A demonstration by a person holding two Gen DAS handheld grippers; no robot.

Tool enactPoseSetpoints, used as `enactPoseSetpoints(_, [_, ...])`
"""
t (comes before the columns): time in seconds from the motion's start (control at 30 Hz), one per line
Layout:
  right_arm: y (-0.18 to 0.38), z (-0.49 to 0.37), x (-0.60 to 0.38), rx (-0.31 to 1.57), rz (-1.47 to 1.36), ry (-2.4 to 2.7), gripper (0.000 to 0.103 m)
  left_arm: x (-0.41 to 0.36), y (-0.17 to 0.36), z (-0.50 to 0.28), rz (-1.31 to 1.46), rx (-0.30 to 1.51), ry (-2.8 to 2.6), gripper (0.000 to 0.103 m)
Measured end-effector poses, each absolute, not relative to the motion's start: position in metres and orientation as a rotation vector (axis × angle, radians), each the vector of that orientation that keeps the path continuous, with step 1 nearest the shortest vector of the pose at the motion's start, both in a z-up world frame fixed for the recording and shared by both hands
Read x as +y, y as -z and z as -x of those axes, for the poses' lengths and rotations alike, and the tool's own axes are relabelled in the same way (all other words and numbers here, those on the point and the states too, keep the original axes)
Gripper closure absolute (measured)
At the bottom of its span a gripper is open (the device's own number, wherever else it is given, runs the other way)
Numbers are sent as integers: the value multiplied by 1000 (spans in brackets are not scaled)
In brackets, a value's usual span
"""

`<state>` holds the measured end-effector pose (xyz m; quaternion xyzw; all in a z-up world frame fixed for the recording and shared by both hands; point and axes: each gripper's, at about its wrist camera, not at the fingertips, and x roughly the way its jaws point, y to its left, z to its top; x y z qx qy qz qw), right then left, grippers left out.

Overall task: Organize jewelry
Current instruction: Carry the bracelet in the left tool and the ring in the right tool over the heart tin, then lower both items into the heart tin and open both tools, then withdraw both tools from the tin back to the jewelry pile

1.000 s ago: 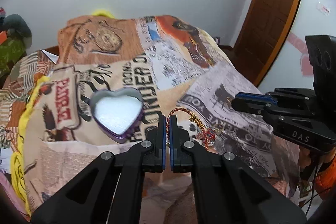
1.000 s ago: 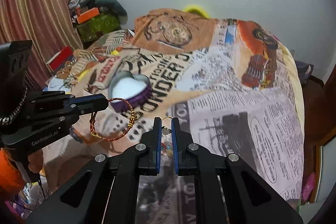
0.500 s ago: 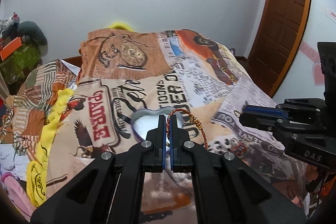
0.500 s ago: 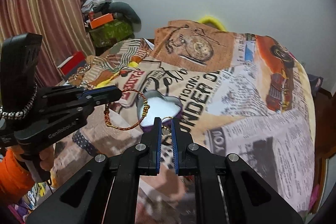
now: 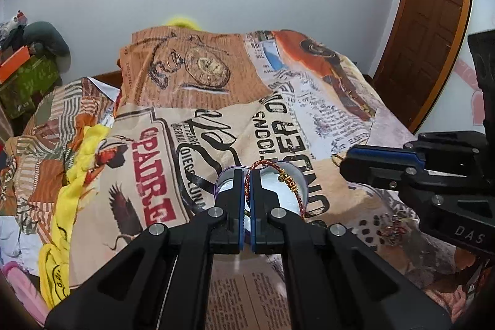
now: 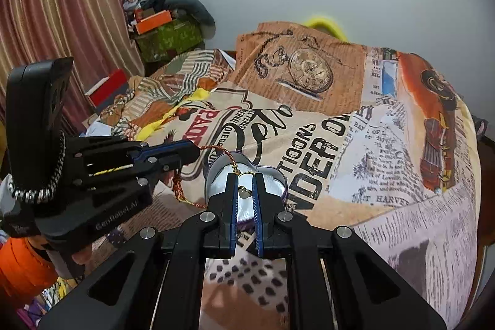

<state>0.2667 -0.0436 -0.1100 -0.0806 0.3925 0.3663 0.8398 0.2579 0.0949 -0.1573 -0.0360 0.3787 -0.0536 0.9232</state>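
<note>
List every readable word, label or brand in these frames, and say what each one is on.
"DAS": right gripper body, cut off at the frame edge.
"GenRobot.AI": left gripper body, faint.
"PADRE": red letters on bedspread, upside down and partly cut off.
"TIONS" and "NDER O": black headline letters on bedspread, partly hidden by heart tin.
"T. HARVE": bedspread, small print.
Other newsprint: too small to read.
Bracelet beads: unreadable.

A bed (image 6: 386, 144) was spread with a newspaper-print cover (image 5: 216, 76) showing a pocket watch and bold headlines. A heart-shaped purple tin (image 6: 275, 184) sat open near its middle, and a small tangle of jewelry (image 5: 391, 226) lay toward the right edge. Yellow cloth (image 5: 77, 163) was bunched along the left edge.
</note>
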Motion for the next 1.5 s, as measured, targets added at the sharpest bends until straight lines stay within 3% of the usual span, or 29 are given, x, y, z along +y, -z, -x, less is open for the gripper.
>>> enactPoseSetpoints(0.73, [162, -306, -8, 1090, 198, -870, 95, 106, 196, -290, 112, 904, 161, 102])
enactPoseSetpoints(1.03, [158, -303, -7, 1062, 235, -838, 94, 109, 188, -283, 107, 896, 138, 101])
enactPoseSetpoints(1.1, [156, -301, -7, 1055, 252, -823, 91, 110, 184, -281, 107, 890, 128, 100])
enactPoseSetpoints(1.27, [147, -295, -12, 1006, 264, -781, 64, 114, 166, -271, 95, 858, 103, 93])
enactPoseSetpoints(1.4, [133, -288, -21, 967, 268, -756, 62, 113, 152, -262, 82, 836, 90, 87])
enactPoseSetpoints(1.5, [123, -282, -29, 945, 258, -743, 62, 110, 140, -251, 65, 810, 77, 71])
